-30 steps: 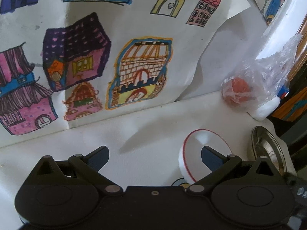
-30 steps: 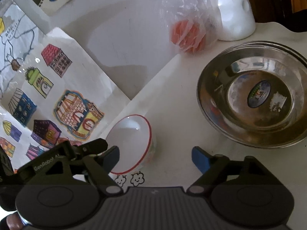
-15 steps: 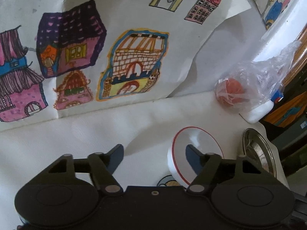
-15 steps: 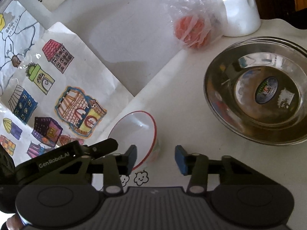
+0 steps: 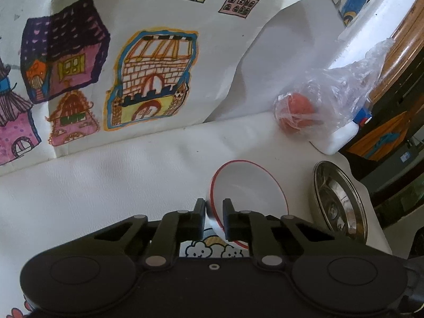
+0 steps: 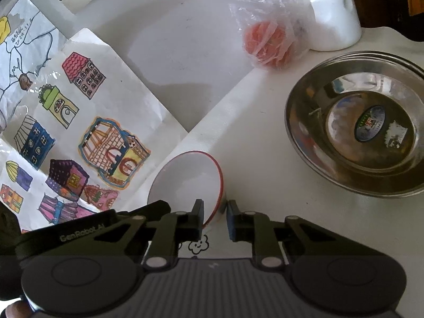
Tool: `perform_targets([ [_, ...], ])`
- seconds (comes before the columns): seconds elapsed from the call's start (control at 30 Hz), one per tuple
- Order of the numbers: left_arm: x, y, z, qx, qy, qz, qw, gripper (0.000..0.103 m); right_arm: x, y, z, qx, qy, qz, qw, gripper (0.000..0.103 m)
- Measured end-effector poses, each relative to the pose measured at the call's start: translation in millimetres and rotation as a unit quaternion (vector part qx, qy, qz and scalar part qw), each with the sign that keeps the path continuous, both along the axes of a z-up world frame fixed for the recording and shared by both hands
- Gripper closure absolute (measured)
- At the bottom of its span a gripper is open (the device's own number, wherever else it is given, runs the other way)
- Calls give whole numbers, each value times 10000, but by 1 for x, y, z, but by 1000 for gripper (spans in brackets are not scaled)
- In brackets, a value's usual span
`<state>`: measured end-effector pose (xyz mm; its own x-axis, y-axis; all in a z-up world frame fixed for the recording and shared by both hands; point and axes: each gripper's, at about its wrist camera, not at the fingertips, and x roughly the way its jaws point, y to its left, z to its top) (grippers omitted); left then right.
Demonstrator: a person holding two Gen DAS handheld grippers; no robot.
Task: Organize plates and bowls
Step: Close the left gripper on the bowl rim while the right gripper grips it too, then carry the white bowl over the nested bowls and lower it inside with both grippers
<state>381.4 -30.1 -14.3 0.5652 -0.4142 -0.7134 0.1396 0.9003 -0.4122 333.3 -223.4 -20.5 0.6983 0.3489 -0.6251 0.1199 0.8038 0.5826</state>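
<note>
A small white bowl with a red rim [image 5: 249, 185] stands on the white table, also in the right wrist view [image 6: 185, 182]. My left gripper [image 5: 214, 216] is shut on the bowl's left rim. My right gripper [image 6: 214, 217] is shut on the bowl's right rim, one finger inside and one outside. A steel bowl [image 6: 357, 122] sits to the right, apart from the white bowl; it shows edge-on in the left wrist view [image 5: 339, 201].
A clear plastic bag with a red ball [image 6: 267, 42] and a white bottle with a blue cap [image 6: 331, 18] stand at the back right. Children's house drawings [image 5: 148, 79] hang on the wall behind. The table edge [image 5: 376, 212] lies just past the steel bowl.
Both grippers have closed from wide open onto the white bowl's rim, left on its left side and right on its right side. Both moved slightly closer to the bowl.
</note>
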Motion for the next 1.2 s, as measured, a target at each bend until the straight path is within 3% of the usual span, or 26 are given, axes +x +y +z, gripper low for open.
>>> perform_targets([
  [0.37, -24, 6, 18, -17, -153, -51, 9999, 90, -35, 3, 37, -135, -275, 67, 9995, 83],
  [0.8, -107, 27, 76, -69, -625, 9, 9980, 90, -118, 25, 87, -210, -756, 321, 9964, 83],
  [1.0, -160, 38, 94, 70, -916, 33, 9958, 89, -157, 35, 90, -208, -839, 495, 9950, 83],
  [1.2, -198, 49, 91, 18, -851, 57, 9964, 87, -189, 43, 86, -281, -874, 638, 9937, 83],
])
